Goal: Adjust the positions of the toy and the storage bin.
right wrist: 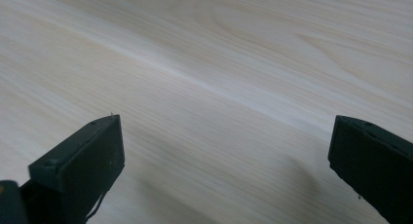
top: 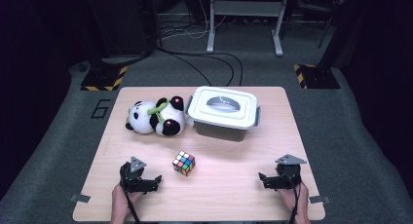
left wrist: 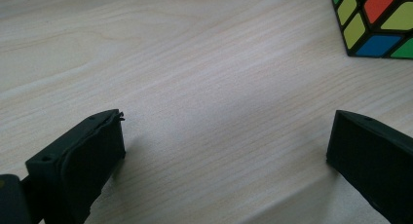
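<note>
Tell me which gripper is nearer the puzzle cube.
Left. The left gripper sits just beside the puzzle cube, at its lower left, fingers open. The right gripper is far off toward the table's right edge.

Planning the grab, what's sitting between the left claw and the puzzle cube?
Nothing: bare table separates the open left claw from the puzzle cube, as the high view and left gripper view show.

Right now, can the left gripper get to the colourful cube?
Probably yes. The left gripper has its jaws wide open, and only bare table lies between it and the cube just ahead.
</note>
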